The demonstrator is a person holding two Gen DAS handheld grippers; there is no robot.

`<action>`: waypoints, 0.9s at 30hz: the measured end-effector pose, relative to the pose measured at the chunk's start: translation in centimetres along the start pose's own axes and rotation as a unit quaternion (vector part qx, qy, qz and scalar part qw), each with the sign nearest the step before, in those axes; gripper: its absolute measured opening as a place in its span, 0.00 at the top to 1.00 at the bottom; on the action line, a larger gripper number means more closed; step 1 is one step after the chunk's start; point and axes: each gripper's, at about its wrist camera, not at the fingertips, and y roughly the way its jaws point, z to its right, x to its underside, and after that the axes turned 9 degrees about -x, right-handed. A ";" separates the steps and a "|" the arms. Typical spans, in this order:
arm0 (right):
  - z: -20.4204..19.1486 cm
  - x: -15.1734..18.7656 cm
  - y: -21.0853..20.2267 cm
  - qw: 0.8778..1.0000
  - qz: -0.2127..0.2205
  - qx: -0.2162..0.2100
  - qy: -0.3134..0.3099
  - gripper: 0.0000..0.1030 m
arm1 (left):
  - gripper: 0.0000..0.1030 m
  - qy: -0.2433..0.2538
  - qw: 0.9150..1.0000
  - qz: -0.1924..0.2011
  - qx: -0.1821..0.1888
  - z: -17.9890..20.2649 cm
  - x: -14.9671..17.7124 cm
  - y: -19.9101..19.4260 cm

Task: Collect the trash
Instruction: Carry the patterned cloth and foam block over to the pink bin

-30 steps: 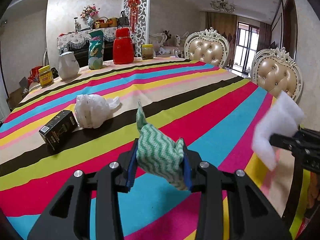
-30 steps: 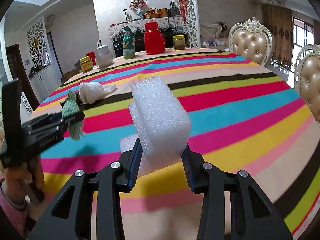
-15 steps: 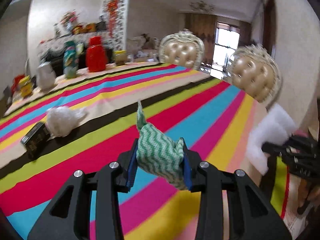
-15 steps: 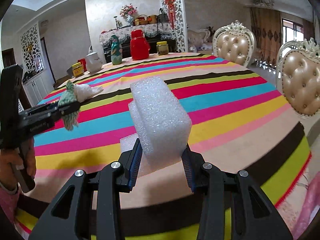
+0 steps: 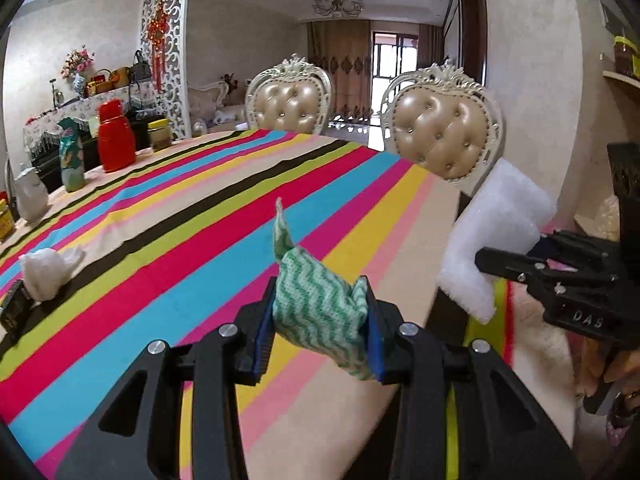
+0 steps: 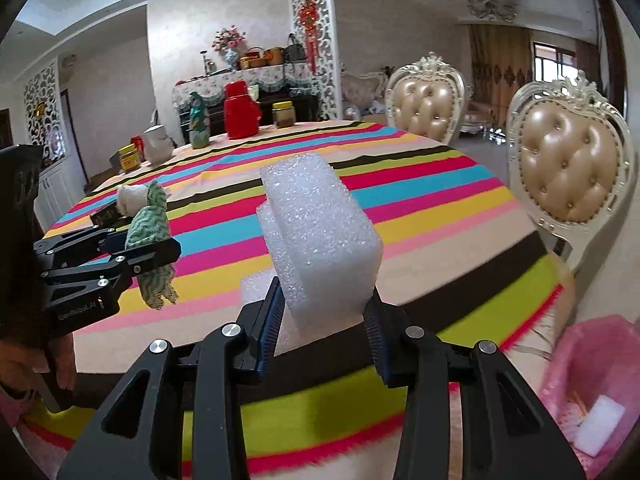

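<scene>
The left gripper (image 5: 320, 336) and right gripper (image 6: 324, 320) are built of matte black angular arms, studded with silver screws, and fitted with blue ribbed pads (image 5: 263, 338). White lettering is printed on each body. A pink sleeve (image 6: 10, 404) is worn.

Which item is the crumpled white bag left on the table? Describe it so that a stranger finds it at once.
Start at the round table with the striped cloth and go to its left edge in the left wrist view. The crumpled white plastic bag lies there on the dark stripe, right beside a small black box. It is the only soft, white, wrinkled lump on the cloth; the jars and bottles stand far off at the back.
</scene>
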 end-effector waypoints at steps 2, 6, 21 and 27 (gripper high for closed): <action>0.7 0.3 -0.6 1.000 0.000 0.008 0.004 0.63 | 0.64 0.005 1.000 0.003 0.009 1.2 -0.2 -0.1; 1.7 1.1 -1.7 1.000 0.002 0.021 0.010 0.62 | 0.64 0.014 0.999 0.011 0.034 3.8 -0.7 -0.5; 6.1 4.4 -8.3 0.995 0.026 0.092 0.022 0.62 | 0.63 0.047 0.993 0.015 0.108 11.1 -1.9 -1.0; 9.0 5.8 -12.0 0.987 0.038 0.150 0.040 0.62 | 0.63 0.058 0.987 0.021 0.146 14.5 -2.7 -1.1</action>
